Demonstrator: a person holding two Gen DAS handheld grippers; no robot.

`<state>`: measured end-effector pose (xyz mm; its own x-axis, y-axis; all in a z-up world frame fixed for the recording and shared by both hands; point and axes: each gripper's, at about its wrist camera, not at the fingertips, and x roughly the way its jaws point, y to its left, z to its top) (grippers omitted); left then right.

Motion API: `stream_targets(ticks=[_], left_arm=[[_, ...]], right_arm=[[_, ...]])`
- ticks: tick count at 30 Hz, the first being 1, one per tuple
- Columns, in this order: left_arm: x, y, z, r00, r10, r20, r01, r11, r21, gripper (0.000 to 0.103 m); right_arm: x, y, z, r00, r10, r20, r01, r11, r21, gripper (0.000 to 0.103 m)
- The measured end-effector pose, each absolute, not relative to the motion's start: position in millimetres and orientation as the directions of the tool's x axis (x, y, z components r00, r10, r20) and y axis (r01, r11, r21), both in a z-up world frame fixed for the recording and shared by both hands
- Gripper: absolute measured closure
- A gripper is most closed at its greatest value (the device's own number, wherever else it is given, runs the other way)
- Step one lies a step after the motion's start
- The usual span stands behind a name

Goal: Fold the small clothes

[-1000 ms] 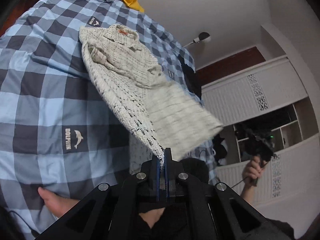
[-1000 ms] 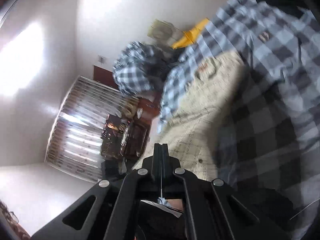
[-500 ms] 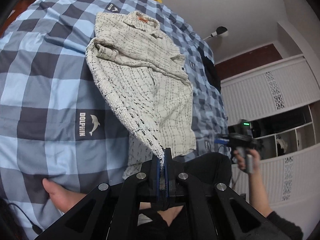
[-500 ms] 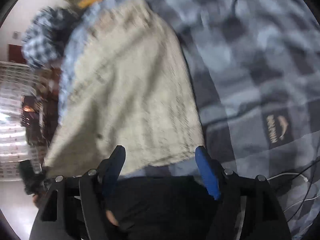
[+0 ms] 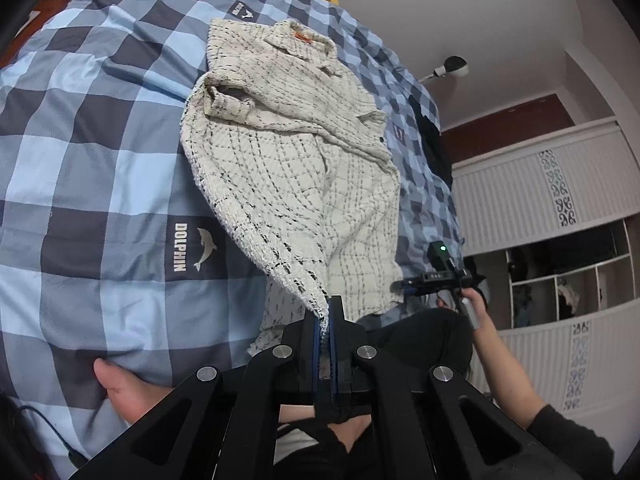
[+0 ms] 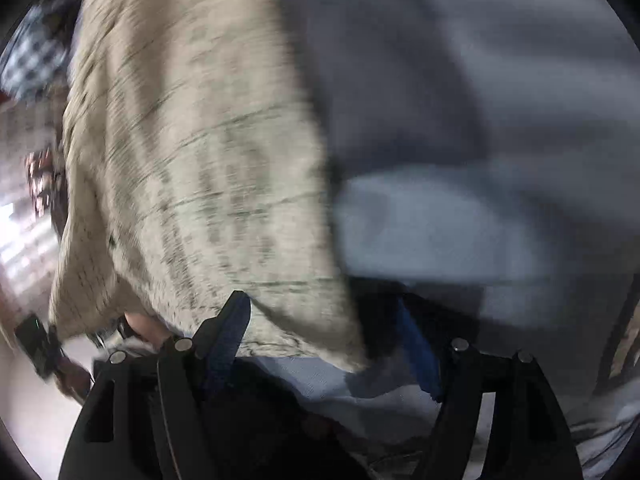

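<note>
Left gripper [image 5: 329,320] pinching shirt [image 5: 296,152] hem; right gripper [image 6: 324,344] spread

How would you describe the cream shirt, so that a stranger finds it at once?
Look at the blue checked bedcover. On its middle lies the cream shirt, crossed by thin dark stitched lines. Only it has an orange neck label, and the left gripper pinches its hem corner.
</note>
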<state>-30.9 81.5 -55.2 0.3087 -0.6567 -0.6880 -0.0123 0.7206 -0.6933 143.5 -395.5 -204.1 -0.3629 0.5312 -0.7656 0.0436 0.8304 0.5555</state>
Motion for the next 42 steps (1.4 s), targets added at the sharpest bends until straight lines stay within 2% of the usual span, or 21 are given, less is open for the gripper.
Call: stream_targets(ticks=[2,3,4,7,9,14,19,22,29,35,40,42], left_arm=[[-31.7,82.3,-54.9,0.309,-0.657,-0.688,-0.014,0.72,-0.694,0.101],[-32.3,82.7,-54.1,0.31,-0.657,-0.687,-0.015,0.719,-0.695,0.101],[-32.5,82.9,-53.7,0.311,-0.659,-0.686,-0.014,0.718,-0.696,0.101],[-33.3,84.1,-49.8,0.321,-0.658,-0.681,-0.013,0.716,-0.698,0.101],[-34.4,85.5,-46.1,0.331,-0.66,-0.674,-0.006,0.713,-0.701,0.101],[-38.7,95.6,-30.8,0.375,-0.692,-0.617,-0.004,0.664,-0.747,0.101],[-42.2,110.3,-6.3,0.465,-0.721,-0.513,0.012,0.585,-0.811,0.101],[-45.9,108.4,6.8,0.494,-0.732,-0.47,0.046,0.562,-0.826,0.101],[-72.1,120.2,34.5,0.547,-0.754,-0.364,0.105,0.493,-0.864,0.101],[-121.8,132.2,53.8,0.57,-0.738,-0.361,0.116,0.507,-0.854,0.101],[-165.3,143.9,64.3,0.612,-0.737,-0.287,0.13,0.451,-0.883,0.101],[-169.4,145.4,65.0,0.627,-0.727,-0.282,0.123,0.45,-0.885,0.101]], right_arm=[[135.3,-381.7,-188.0,-0.368,0.53,-0.764,-0.04,0.811,0.583,0.05],[133.6,-376.1,-184.9,-0.375,0.517,-0.769,-0.071,0.811,0.58,0.084],[132.6,-371.7,-184.8,-0.386,0.501,-0.775,-0.087,0.816,0.571,0.098],[127.4,-373.3,-176.9,-0.366,0.468,-0.804,-0.127,0.831,0.542,0.098],[127.8,-372.5,-145.5,-0.307,0.544,-0.781,-0.122,0.791,0.599,0.098],[122.8,-392.4,-27.7,0.015,0.72,-0.694,-0.177,0.685,0.706,0.099],[99.5,-424.4,50.4,0.285,0.767,-0.575,-0.142,0.627,0.766,0.099],[79.4,-425.6,78.1,0.324,0.793,-0.516,-0.158,0.583,0.797,0.099],[54.2,-441.7,101.5,0.343,0.862,-0.373,-0.173,0.448,0.877,0.099],[14.2,-455.2,106.8,0.35,0.864,-0.363,-0.178,0.442,0.879,0.1],[-24.9,-465.7,119.9,0.37,0.864,-0.341,-0.199,0.432,0.879,0.1],[-28.5,-465.5,120.4,0.368,0.862,-0.348,-0.177,0.432,0.884,0.1]])
